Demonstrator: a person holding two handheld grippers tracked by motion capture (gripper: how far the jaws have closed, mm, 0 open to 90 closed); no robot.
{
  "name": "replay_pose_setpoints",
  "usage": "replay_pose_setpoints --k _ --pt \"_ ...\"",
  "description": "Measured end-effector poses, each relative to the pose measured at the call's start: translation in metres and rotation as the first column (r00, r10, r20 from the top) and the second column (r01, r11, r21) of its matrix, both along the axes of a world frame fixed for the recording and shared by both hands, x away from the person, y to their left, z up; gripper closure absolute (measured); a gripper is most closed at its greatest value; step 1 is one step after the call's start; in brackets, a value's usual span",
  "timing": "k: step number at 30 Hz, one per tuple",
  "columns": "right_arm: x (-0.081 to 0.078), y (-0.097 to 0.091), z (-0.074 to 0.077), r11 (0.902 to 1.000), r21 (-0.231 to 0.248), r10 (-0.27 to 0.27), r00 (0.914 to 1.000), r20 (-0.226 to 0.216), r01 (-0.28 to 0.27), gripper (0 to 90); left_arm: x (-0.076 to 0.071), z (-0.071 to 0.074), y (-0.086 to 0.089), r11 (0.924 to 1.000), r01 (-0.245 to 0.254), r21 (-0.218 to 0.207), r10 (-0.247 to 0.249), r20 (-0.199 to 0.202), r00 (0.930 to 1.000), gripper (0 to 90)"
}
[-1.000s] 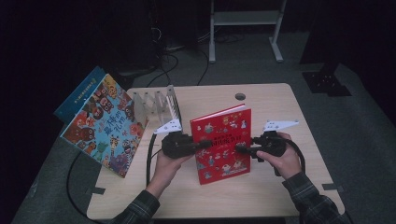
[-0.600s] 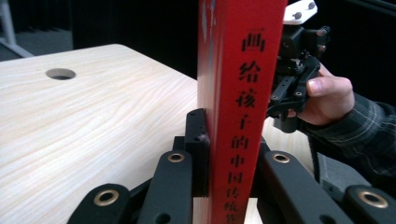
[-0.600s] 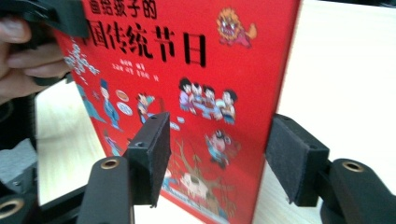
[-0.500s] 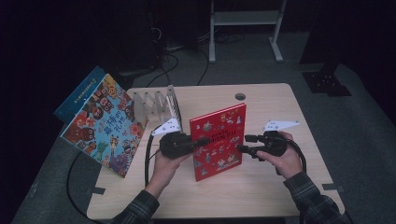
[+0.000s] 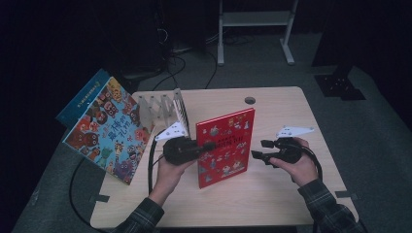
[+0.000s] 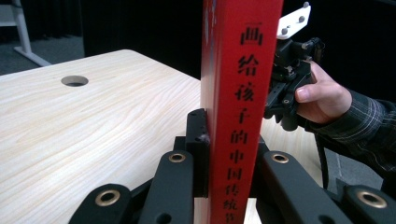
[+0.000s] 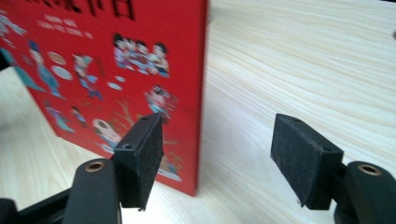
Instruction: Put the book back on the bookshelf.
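Observation:
A red picture book [image 5: 224, 145] stands upright on the wooden table [image 5: 272, 194], its cover facing the person. My left gripper [image 5: 206, 145] is shut on the book's left edge; its jaws have just been closing on it. In the left gripper view the red spine [image 6: 238, 93] sits clamped between the jaws of that gripper [image 6: 229, 140]. My right gripper [image 5: 260, 149] is open just right of the book, its jaws just having widened. In the right gripper view the pads of that gripper [image 7: 219, 158] stand apart and touch nothing, and the book [image 7: 93, 56] lies just beyond them.
A colourful picture book [image 5: 104, 131] leans at the table's left edge with a blue book [image 5: 82, 97] behind it. A pale slotted rack [image 5: 163, 104] stands beside them. A cable hole [image 5: 249, 100] is at the table's back. A white stand [image 5: 252, 29] is on the floor beyond.
The right gripper let go of the book's right edge and drew back a little to the right. The book went from lying tilted to standing upright, held by the left gripper alone.

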State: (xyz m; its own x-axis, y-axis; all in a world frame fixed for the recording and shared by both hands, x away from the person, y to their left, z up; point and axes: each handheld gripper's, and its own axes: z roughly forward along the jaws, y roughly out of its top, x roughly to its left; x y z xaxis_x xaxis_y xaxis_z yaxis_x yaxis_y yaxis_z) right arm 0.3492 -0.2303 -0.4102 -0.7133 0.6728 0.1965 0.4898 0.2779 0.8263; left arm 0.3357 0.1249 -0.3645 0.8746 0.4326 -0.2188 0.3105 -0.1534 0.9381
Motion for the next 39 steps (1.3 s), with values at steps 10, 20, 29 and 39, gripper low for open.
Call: replay_pose_setpoints --k 10,20,29,39 --pt "0.009 -0.009 -0.018 0.9872 -0.134 -0.089 0.996 -0.009 0.087 26.9 -0.008 0.008 0.015 0.9993 -0.035 0.01 0.035 0.007 0.9993 79.2" --pt "0.017 -0.023 -0.039 0.9609 -0.219 -0.184 0.9819 -0.046 0.17 28.3 -0.014 0.013 0.032 0.9976 -0.068 0.009 0.068 0.002 0.9977 79.5" --pt "0.021 -0.03 -0.043 0.9472 -0.241 -0.227 0.9733 -0.036 0.212 28.5 -0.021 0.021 0.047 0.9967 -0.08 -0.007 0.08 0.001 0.9968 79.6" --pt "0.029 -0.035 -0.05 0.9175 -0.292 -0.288 0.9574 -0.019 0.27 28.2 -0.031 0.027 0.079 0.9896 -0.132 -0.058 0.132 0.001 0.9912 79.5"
